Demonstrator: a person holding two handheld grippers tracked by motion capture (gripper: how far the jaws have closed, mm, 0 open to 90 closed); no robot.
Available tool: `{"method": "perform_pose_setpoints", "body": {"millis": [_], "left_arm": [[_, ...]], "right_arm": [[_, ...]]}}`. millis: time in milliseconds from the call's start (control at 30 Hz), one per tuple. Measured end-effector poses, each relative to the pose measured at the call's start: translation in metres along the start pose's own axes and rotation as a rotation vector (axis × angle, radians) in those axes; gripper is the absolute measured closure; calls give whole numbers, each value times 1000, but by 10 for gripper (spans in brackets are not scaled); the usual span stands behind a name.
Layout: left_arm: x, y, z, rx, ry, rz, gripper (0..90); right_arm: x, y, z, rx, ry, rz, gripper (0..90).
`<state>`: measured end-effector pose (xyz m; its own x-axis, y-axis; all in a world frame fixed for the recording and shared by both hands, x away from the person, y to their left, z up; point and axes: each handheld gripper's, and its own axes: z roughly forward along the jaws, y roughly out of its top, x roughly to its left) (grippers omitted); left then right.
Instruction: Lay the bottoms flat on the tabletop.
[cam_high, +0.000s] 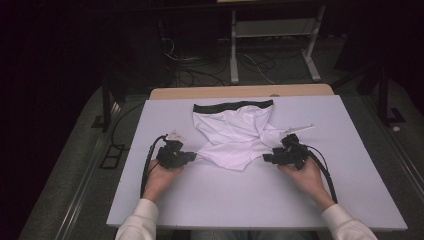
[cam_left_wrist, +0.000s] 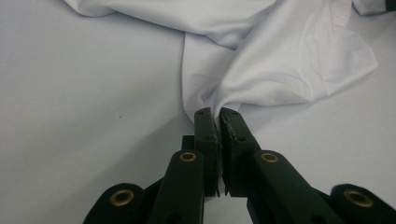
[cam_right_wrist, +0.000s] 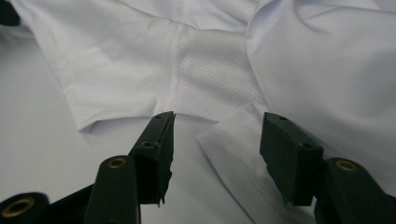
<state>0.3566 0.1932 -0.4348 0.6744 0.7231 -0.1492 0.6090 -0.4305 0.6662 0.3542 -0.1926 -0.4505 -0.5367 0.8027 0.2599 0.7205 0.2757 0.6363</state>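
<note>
White boxer shorts (cam_high: 232, 137) with a black waistband (cam_high: 233, 105) lie crumpled on the pale board (cam_high: 260, 200), waistband at the far side. My left gripper (cam_high: 192, 156) is at the garment's left leg corner, shut on a pinch of the white fabric (cam_left_wrist: 261, 65), which bunches into the closed jaws of my left gripper (cam_left_wrist: 216, 112). My right gripper (cam_high: 266, 158) sits at the right leg edge. In the right gripper view my right gripper (cam_right_wrist: 217, 121) stands open, a flat hem strip (cam_right_wrist: 233, 154) lying between its jaws and a mesh panel (cam_right_wrist: 210, 70) just ahead.
The board rests on a wooden table (cam_high: 240, 92). Beyond it on the dark floor are cables (cam_high: 200, 65) and a metal frame stand (cam_high: 272, 45). Bare board surface lies in front of both hands and along each side.
</note>
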Motion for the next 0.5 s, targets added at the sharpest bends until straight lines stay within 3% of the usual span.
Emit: {"method": "perform_pose_setpoints", "body": {"millis": [67, 167, 233, 333, 367, 500], "left_arm": [[0, 0, 1, 5, 0, 1, 848], [-1, 0, 2, 8, 1, 7, 846], [-2, 1, 2, 8, 1, 9, 846], [-2, 1, 0, 4, -1, 9, 846], [-2, 0, 0, 2, -2, 8, 846], [-1, 0, -2, -6, -4, 2, 846]], "right_arm": [[3, 0, 5, 26, -53, -24, 426], [10, 2, 10, 19, -121, -48, 453], [20, 1, 15, 20, -213, -110, 530], [24, 1, 15, 21, -202, -113, 809], [23, 1, 14, 22, -197, -107, 855], [6, 2, 3, 44, -75, -2, 866]]}}
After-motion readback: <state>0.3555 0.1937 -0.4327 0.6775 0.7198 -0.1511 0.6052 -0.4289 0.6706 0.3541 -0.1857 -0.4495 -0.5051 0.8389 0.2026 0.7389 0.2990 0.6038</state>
